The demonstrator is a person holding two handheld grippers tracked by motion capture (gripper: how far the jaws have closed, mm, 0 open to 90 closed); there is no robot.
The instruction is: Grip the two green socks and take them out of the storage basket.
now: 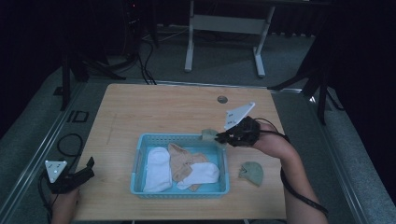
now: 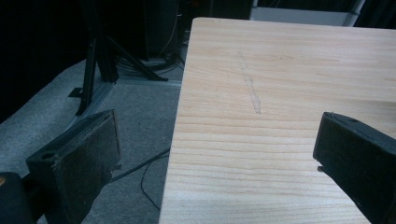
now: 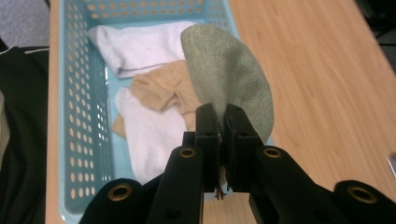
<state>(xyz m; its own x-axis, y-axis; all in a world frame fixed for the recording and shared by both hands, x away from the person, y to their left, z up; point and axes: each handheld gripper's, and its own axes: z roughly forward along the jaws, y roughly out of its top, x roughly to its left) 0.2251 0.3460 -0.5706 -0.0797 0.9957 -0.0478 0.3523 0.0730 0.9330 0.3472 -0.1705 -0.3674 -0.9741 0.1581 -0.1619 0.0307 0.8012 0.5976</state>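
Your right gripper [image 3: 221, 122] pinches a green sock [image 3: 232, 77] above the basket [image 3: 81, 116] corner; your left gripper [image 2: 217, 149] gapes, holding nothing.

My left gripper [image 1: 88, 164] is black, topped by a grey three-cornered plate, with broad, flat, rough-faced pads [image 2: 91, 154]. My right gripper [image 1: 220, 138] is black too, carrying a pale triangular plate and a black cable; brass-ringed screw holes dot its two arms. My forearms are bare.
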